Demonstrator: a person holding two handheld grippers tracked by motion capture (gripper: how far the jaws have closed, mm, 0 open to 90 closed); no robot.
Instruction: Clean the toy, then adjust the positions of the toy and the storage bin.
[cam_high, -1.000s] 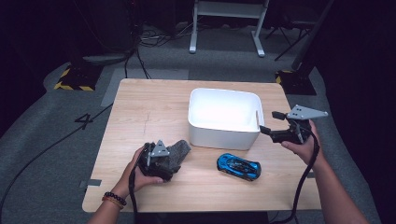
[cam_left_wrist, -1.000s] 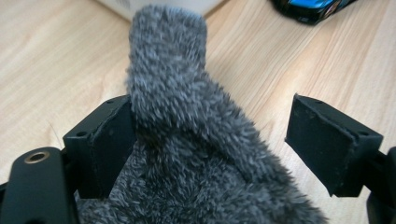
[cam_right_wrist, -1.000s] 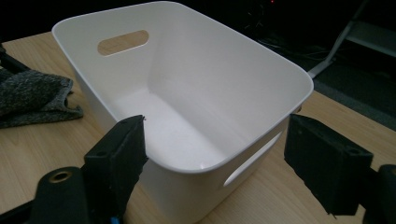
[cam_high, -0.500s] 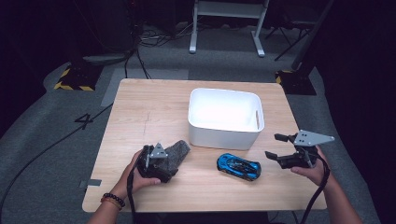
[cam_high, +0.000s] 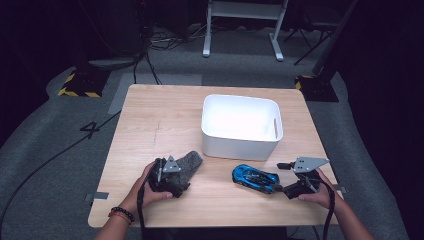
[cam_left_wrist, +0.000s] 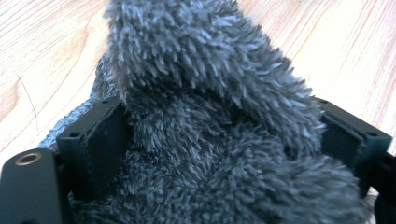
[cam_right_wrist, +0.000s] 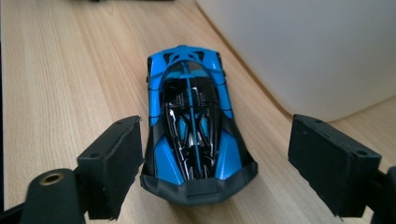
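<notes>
- The room was dark, with a grey floor around the table; a white frame stood at 12 o'clock, a black-and-yellow block at 10 o'clock, and cables trailed over the floor.
- The table had a pale wooden top with fine grain, and tape tabs stuck at its near edge.
- A white bin sat just right of centre, towards 1 o'clock.
- The cloth, grey and fuzzy, lay at 7 o'clock on the wood.
- The car, blue and black, rested at 5 o'clock, just in front of the bin.
- The left gripper had its jaws set wide around the cloth, pile bulging between the pads.
- The right gripper stood wide either side of the car's end; its jaws had just been opening, with a gap at the right pad.
</notes>
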